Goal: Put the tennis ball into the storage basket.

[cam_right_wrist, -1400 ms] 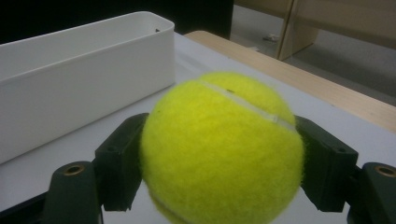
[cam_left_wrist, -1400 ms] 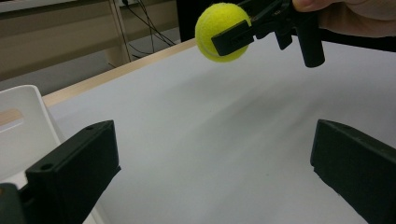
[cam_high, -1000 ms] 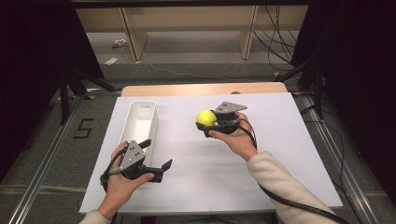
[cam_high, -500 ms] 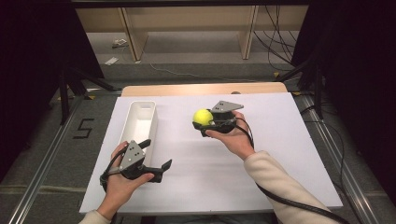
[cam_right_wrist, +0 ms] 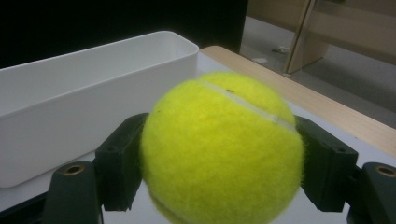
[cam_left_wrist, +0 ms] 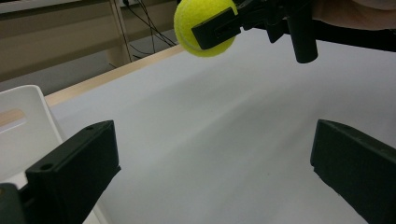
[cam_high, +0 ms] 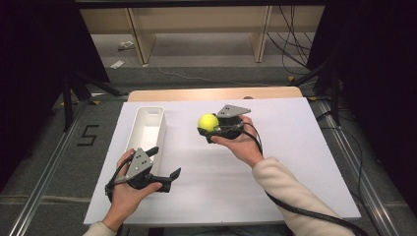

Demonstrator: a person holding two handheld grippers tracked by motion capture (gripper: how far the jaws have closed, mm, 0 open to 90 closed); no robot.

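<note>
A yellow tennis ball (cam_high: 208, 122) is clamped between the jaws of my right gripper (cam_high: 210, 129), held above the middle of the white table (cam_high: 295, 162). In the right gripper view the ball (cam_right_wrist: 224, 149) sits large between both jaws, with the white bin (cam_right_wrist: 84, 93) behind it. That long white bin (cam_high: 147, 129) lies at the table's left. My left gripper (cam_high: 164, 164) is low near the front left, just right of the bin, its jaws wide apart and empty. The left gripper view looks across to the ball (cam_left_wrist: 205, 27) held in the other gripper.
A wooden strip (cam_high: 211, 93) runs along the table's far edge. Beyond it stand shelf legs and cables on the floor. Metal rails flank the table on both sides. A cable (cam_high: 305, 211) trails from the right gripper along the person's sleeve.
The right gripper has carried the ball slightly left, toward the bin. The left gripper has stayed put.
</note>
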